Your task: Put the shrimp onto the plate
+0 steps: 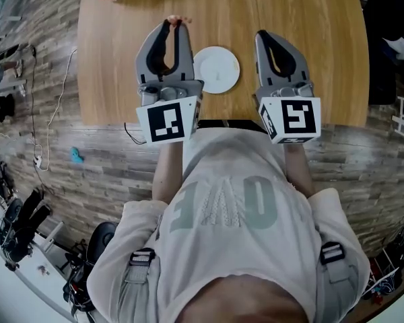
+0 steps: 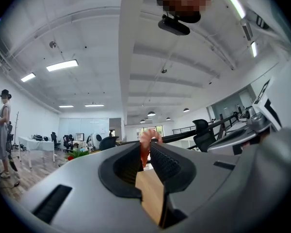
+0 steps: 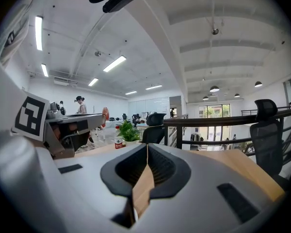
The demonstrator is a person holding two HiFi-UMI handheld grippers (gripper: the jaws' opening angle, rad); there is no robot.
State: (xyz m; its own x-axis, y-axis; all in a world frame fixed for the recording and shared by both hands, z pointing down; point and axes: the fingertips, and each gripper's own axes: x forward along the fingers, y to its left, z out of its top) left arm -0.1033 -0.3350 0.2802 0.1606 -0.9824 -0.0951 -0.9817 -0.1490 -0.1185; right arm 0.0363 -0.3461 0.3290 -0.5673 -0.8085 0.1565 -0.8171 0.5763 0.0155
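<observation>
While you hold both tools out over the wooden counter [image 1: 303,19], your left gripper [image 1: 176,25] has its fingers [image 2: 166,165] clamped on the shrimp [image 2: 144,152]. The orange-pink body is pinched between the ribbed pads right at the tips, and its curled end sticks out past them. In the head view the shrimp sits at the very end of that gripper, to the left of the white plate [image 1: 217,69] and a little beyond it, not over it. Whether it is clear of the wood or touching it, you cannot tell from these views.

The plate lies flat on the counter between your two grippers, nearer your left one, whose body lies just beside the plate's left edge.

Your right gripper [image 1: 262,38] points forward on the plate's right side, apart from it. Its fingers [image 3: 160,166] are together, tips meeting, with nothing between them but a wedge of the wood showing below.

At the far left corner of the counter stand a small green plant [image 3: 127,130] and a red can [image 3: 118,143], well apart from the plate
</observation>
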